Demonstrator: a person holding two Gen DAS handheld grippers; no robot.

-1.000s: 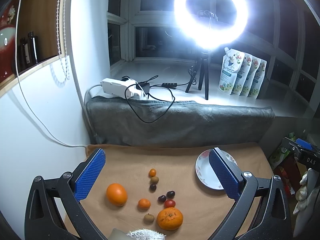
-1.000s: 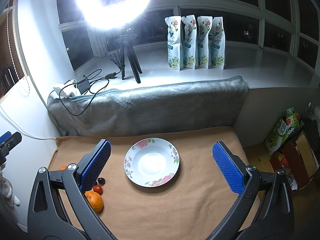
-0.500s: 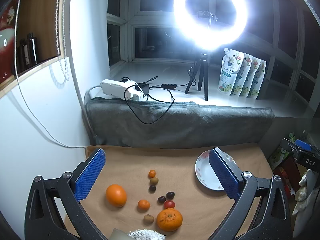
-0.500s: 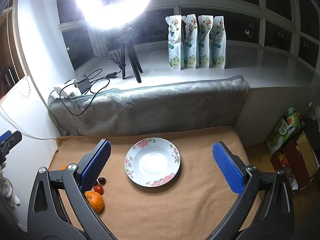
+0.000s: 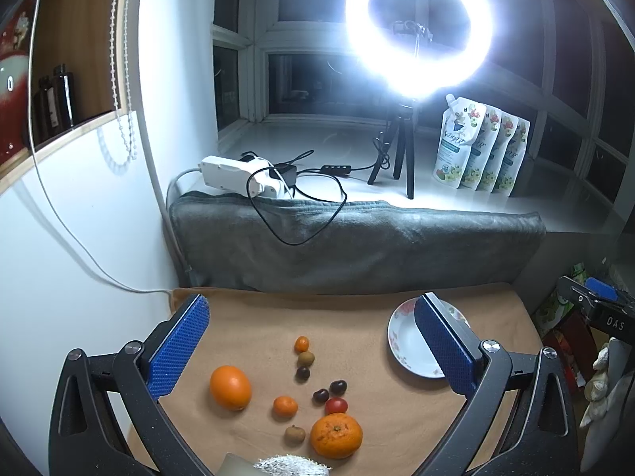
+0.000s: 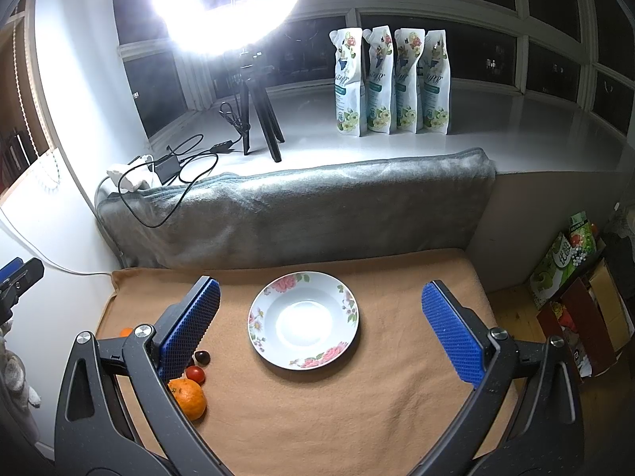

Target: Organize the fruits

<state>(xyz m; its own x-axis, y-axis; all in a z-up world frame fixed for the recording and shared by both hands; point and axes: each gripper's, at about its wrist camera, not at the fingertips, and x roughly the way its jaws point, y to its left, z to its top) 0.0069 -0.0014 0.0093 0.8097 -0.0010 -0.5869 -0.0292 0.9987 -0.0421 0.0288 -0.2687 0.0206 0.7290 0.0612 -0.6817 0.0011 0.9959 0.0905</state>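
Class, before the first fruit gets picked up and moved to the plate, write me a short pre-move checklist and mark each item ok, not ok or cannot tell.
1. Left gripper open, holding nothing: ok.
2. Right gripper open, holding nothing: ok.
3. Plate has no fruit in it, upright on the blanket: ok.
4. Fruits within the left gripper's span, large orange and mandarin included: ok.
5. Small fruits apart enough for a single grasp: not ok for the dark grapes beside the cherry tomato.
6. Fruit ripeness or firmness: cannot tell.
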